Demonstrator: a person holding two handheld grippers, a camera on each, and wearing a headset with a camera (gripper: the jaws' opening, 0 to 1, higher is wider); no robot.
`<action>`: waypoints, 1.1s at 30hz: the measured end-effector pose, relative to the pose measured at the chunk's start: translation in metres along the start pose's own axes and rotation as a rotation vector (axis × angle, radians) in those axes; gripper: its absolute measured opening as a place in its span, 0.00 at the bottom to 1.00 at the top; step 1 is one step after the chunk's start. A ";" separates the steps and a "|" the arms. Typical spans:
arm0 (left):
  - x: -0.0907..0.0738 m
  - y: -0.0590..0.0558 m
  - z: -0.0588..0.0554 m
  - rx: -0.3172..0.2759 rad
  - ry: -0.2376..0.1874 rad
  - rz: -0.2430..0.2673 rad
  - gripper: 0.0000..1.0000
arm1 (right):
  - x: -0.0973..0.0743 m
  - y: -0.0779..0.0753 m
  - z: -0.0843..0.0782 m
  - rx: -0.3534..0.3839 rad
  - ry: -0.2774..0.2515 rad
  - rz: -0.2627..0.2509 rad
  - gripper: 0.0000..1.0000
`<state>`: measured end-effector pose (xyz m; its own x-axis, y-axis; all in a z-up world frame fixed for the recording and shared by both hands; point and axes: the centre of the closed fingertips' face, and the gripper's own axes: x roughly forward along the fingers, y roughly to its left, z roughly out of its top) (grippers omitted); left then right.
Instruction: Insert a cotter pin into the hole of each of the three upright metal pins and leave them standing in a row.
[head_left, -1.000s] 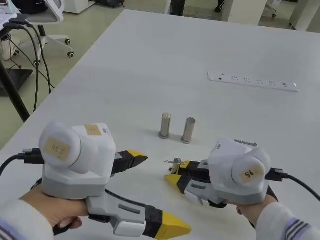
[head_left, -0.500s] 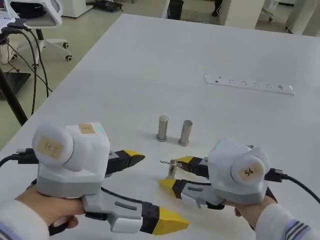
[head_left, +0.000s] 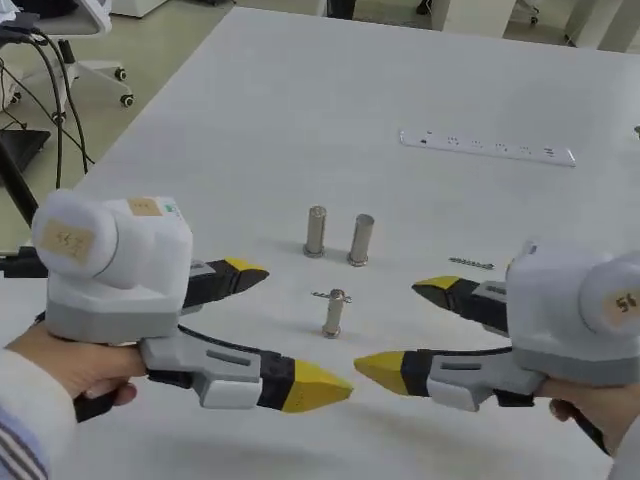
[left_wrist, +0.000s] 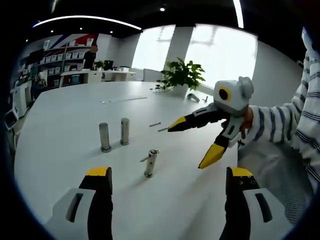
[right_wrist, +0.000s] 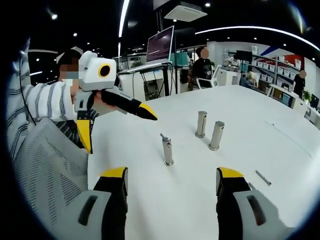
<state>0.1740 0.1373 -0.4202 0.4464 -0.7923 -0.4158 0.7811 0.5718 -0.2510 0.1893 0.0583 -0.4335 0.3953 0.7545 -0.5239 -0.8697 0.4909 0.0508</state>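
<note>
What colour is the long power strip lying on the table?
White; the long plastic power strip shows best in the head view.

Bright even overhead light; ceiling strips (right_wrist: 123, 15) glare. Far windows (left_wrist: 220, 50) blown out. Faint soft shadows on white table (head_left: 300, 100). Fisheye edges bent; focus sharp.

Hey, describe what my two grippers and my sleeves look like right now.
Both the left gripper and right gripper have white-and-grey rounded bodies, black jaws with yellow tips, and tan number stickers. A black cable leaves the left one. The sleeves are white with dark stripes.
</note>
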 end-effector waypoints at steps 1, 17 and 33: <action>-0.001 0.001 0.001 -0.001 -0.002 0.003 0.93 | -0.005 -0.001 -0.001 0.007 -0.002 -0.007 0.73; -0.005 0.014 0.009 0.004 0.014 0.030 0.87 | -0.058 -0.005 -0.009 0.215 -0.049 -0.136 0.97; 0.006 0.040 0.033 0.011 0.004 0.040 0.84 | -0.077 -0.024 -0.022 0.324 -0.076 -0.235 0.98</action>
<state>0.2226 0.1484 -0.4036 0.4758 -0.7680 -0.4286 0.7673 0.6007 -0.2245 0.1737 -0.0210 -0.4131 0.6033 0.6297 -0.4894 -0.6200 0.7563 0.2089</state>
